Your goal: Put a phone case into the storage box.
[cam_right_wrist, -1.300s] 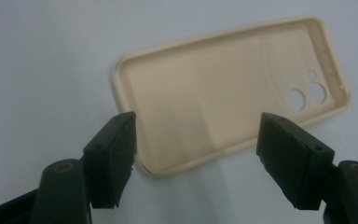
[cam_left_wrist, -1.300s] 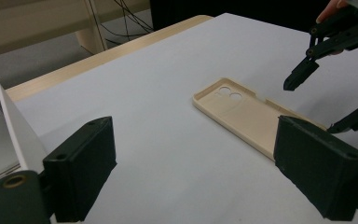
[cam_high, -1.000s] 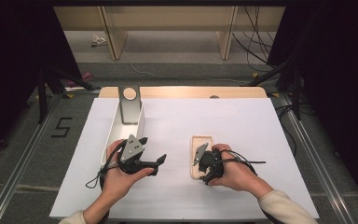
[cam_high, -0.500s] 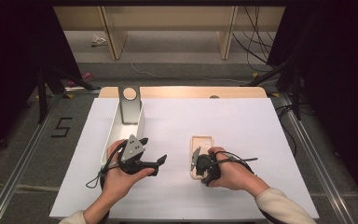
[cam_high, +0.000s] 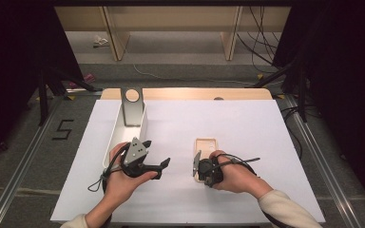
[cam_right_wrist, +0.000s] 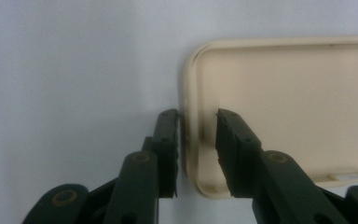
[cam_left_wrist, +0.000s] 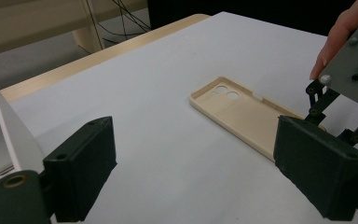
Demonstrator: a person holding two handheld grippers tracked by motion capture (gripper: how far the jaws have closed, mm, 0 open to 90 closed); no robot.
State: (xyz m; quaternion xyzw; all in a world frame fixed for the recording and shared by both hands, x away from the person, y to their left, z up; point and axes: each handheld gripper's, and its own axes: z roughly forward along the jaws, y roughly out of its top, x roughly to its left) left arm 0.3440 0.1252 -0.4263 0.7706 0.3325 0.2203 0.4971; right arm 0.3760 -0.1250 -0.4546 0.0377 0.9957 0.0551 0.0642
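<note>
One case [cam_high: 206,146] lies on the table [cam_high: 247,123], one white bin [cam_high: 145,124] stands toward the left edge, and one grey stand [cam_high: 131,108] rises at the bin's far end. Two grippers are in hand, one each.

The case is a beige phone case, open side up, a little right of the table's middle and nearer the near edge. Its long axis runs from near edge to far edge, with the camera holes at the far end.

The right gripper [cam_high: 200,167] is at the case's near end. The right gripper view gives what the high view cannot: the jaws straddle the case's side wall [cam_right_wrist: 189,135], one outside on the table, one inside the shell, narrowly parted; whether they already press the wall I cannot tell.

The left gripper [cam_high: 159,167] hovers left of the case, just beside the bin, jaws spread wide with nothing between them. Its own view shows the three camera holes [cam_left_wrist: 223,92] and the bin's wall [cam_left_wrist: 9,126] close by.
</note>
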